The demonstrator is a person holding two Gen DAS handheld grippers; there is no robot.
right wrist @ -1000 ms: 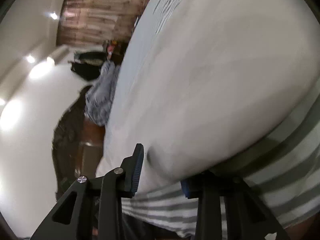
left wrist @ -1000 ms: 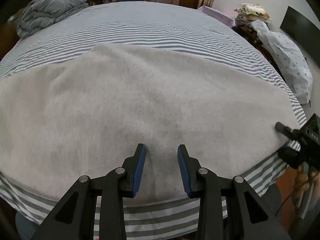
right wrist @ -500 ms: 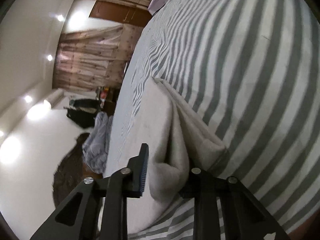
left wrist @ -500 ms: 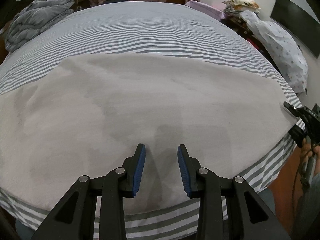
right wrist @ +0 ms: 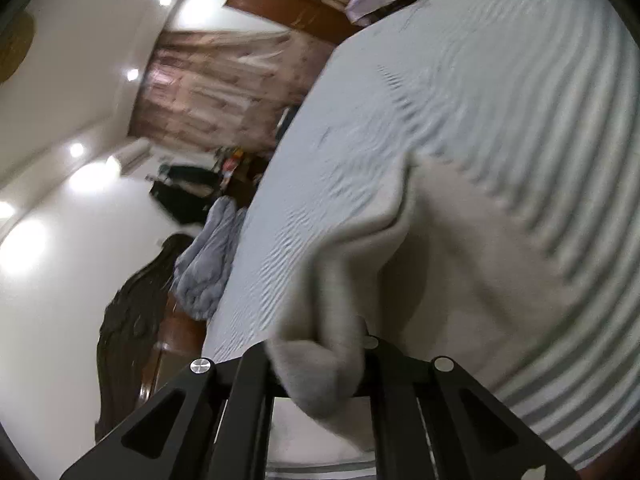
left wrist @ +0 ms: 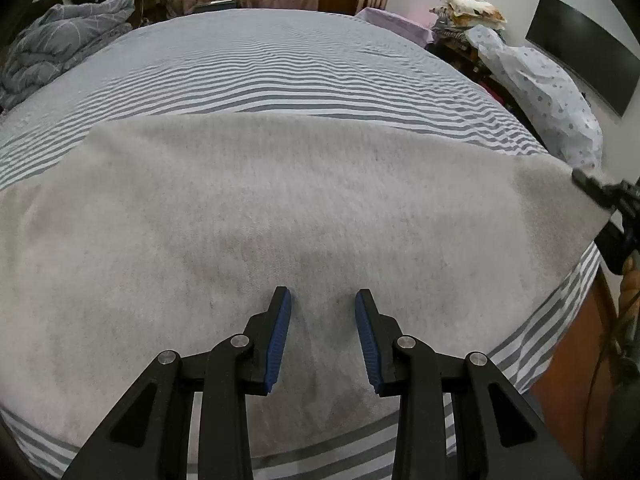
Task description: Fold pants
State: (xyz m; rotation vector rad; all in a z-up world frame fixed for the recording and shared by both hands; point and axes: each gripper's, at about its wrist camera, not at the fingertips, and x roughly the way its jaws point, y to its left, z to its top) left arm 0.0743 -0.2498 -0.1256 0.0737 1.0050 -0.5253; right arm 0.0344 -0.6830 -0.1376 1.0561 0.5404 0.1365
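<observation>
Light grey fleece pants (left wrist: 280, 208) lie spread flat across the near part of a grey-and-white striped bed (left wrist: 300, 64). My left gripper (left wrist: 323, 312) hovers over their near middle, open, its blue pads apart with only flat cloth beneath. In the left wrist view my right gripper (left wrist: 600, 192) shows at the pants' right end. The right wrist view has the right gripper (right wrist: 320, 360) shut on a bunched corner of the pants (right wrist: 460, 280), which rises off the striped sheet (right wrist: 500, 80) in a fold. Cloth hides the fingertips.
A crumpled grey duvet (left wrist: 60, 48) lies at the bed's far left. A spotted pale-blue bundle (left wrist: 540, 88) and stacked pillows (left wrist: 468, 4) sit beyond the right side, under a black wall screen (left wrist: 580, 68). The bed's front edge runs just below the left gripper.
The right gripper has shut on the pants' end and lifted it off the sheet. The left gripper has slid sideways over the pants, jaws unchanged.
</observation>
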